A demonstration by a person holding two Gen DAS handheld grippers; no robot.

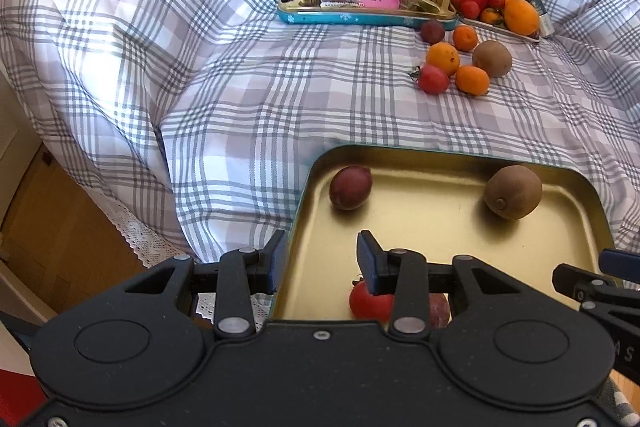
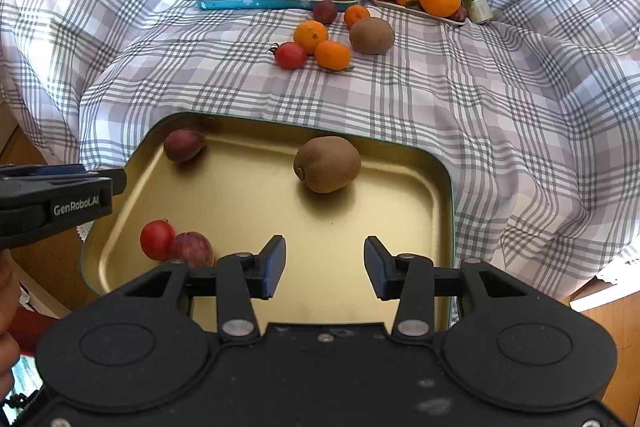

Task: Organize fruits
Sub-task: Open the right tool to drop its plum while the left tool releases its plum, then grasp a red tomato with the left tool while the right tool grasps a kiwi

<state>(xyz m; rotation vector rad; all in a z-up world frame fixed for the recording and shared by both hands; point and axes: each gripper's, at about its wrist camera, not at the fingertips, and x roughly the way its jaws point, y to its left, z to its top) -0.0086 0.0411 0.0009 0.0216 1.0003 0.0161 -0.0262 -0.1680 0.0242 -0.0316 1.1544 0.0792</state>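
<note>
A gold-lined tin tray lies at the near edge of the checked bedcover. In it are a kiwi, a dark plum, a red tomato and a second plum touching the tomato. My left gripper is open and straddles the tray's left rim, one finger outside and one inside. My right gripper is open over the tray's near part, with nothing between its fingers. Further back on the cover lie loose fruit: a tomato, three small oranges, a kiwi and a plum.
A blue tin of snacks stands at the back. To its right a white dish holds a large orange, an apple and smaller fruit, with a can beside it. Wooden floor lies below the bed's left edge.
</note>
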